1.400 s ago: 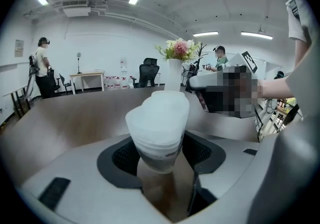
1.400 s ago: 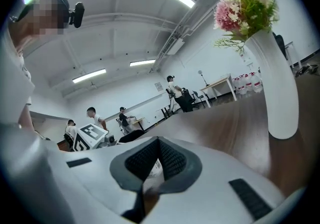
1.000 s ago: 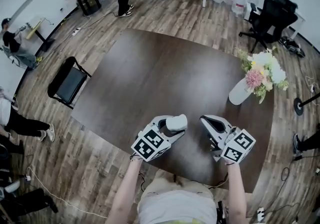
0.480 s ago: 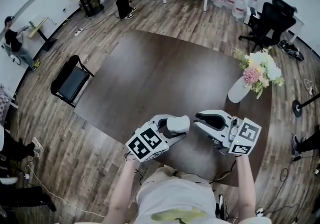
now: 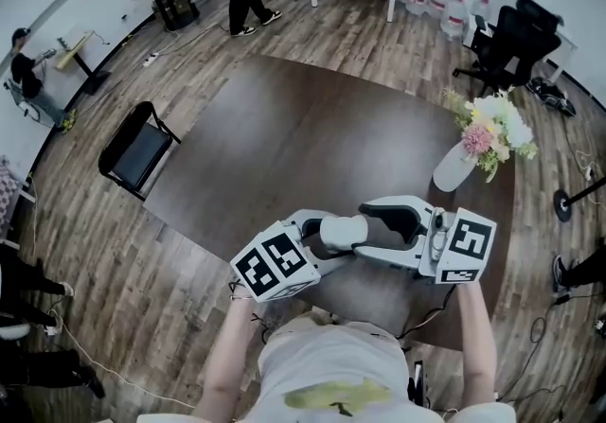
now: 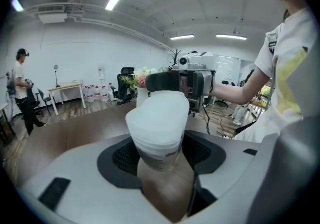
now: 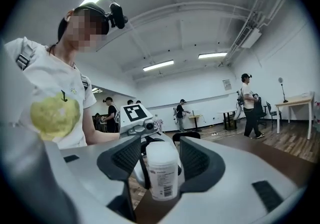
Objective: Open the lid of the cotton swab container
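I have the cotton swab container (image 6: 159, 128) clamped by its lower body in the left gripper (image 5: 324, 237), lifted clear of the worktop (image 5: 284, 137) near its 6 o'clock edge. That leaves the lid end free for the other tool. The right gripper (image 5: 374, 234) comes in from 3 o'clock with its jaws spread to either side of the container. In its own view I see slight gaps at the pads, so I judge it is straddling, not squeezing.

A second ago the two grippers sat apart, the right one closed and empty and pointing off toward 11 o'clock. Since then its jaws have just been opening, it has swung round to face the left, and both sit higher.
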{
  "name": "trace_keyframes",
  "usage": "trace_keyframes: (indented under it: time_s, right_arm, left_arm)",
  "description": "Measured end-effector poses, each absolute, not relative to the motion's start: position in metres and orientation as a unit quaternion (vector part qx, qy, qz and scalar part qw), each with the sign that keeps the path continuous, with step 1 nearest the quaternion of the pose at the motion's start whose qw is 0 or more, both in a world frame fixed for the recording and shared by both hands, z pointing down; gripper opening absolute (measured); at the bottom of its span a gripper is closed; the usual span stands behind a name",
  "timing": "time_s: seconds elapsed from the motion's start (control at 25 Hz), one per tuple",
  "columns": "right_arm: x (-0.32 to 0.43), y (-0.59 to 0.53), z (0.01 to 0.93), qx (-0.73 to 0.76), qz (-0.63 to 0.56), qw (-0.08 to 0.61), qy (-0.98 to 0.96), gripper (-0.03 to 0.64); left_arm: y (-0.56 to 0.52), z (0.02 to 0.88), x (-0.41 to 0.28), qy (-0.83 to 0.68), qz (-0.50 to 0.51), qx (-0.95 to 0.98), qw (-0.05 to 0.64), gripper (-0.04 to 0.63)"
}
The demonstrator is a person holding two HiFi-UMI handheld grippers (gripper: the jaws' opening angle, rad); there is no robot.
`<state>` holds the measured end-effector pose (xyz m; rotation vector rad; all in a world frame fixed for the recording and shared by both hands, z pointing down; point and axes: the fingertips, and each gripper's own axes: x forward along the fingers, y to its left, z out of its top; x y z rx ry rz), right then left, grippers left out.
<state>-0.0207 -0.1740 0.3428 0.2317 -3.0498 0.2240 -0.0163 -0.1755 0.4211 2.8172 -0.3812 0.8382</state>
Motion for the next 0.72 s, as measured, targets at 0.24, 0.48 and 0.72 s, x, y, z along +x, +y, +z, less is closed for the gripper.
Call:
trace_keyframes:
  time_s: [0.24,0.48,0.72]
  right_arm:
    - [-0.019,-0.175,0.336,0.069,0.058,0.053,-0.994,0.227]
    - [-0.021,-0.172,0.330,0.064,0.042,0.067,-0.995,0.225]
    - [-0.023,-0.173,0.327,0.070,0.020,0.077,-0.994,0.213]
  left_arm:
    - [-0.175,0.410,-0.011,-0.115,0.287,0.948,0.080,0.268]
    - [-0.174,0.400,-0.009,-0.108,0.289,0.948,0.073,0.268]
    - [-0.173,0.395,-0.009,-0.102,0.284,0.950,0.077,0.268]
